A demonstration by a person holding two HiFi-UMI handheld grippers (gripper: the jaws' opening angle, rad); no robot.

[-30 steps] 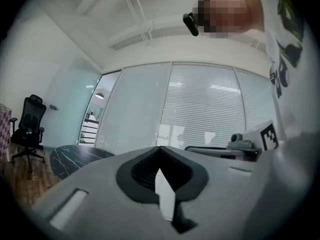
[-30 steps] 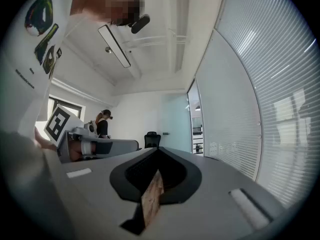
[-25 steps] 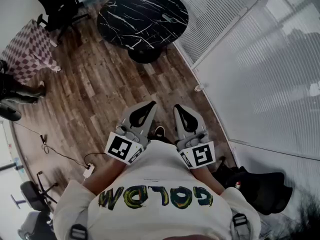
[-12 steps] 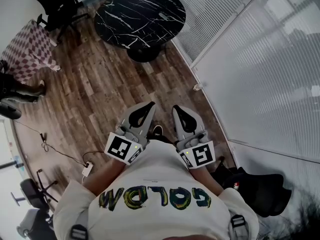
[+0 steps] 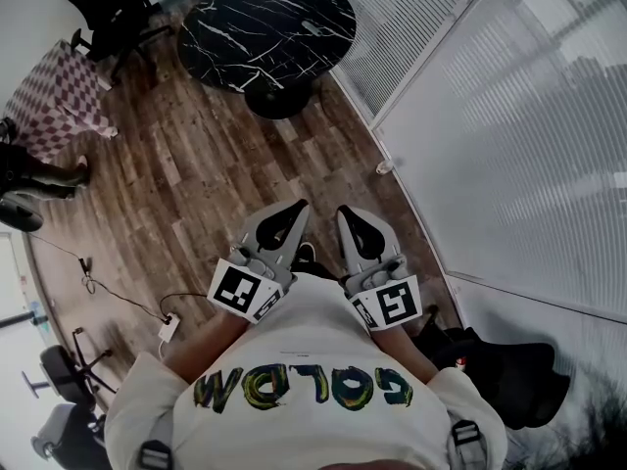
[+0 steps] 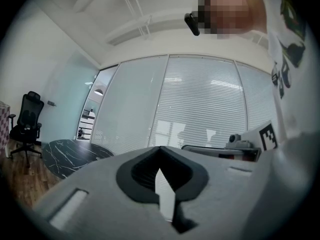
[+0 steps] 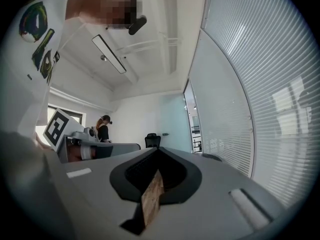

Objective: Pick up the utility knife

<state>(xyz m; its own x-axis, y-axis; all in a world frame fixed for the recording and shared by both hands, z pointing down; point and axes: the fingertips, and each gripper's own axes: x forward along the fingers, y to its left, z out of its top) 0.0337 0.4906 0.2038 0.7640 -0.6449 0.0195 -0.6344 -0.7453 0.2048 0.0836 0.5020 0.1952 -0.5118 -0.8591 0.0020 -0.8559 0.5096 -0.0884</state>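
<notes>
- Both grippers are held out level, side by side, in front of the person's white shirt (image 5: pixel 294 346) and above the wood floor (image 5: pixel 186 184).
- Left gripper (image 5: pixel 299 207): fingertips together, nothing between them.
- Right gripper (image 5: pixel 345 211): jaws pressed together too, and empty.
- The utility knife (image 5: pixel 312 27), only a small pale sliver from here, lies on the round black marble table (image 5: pixel 245 37) near its right edge, well apart from both grippers.
</notes>
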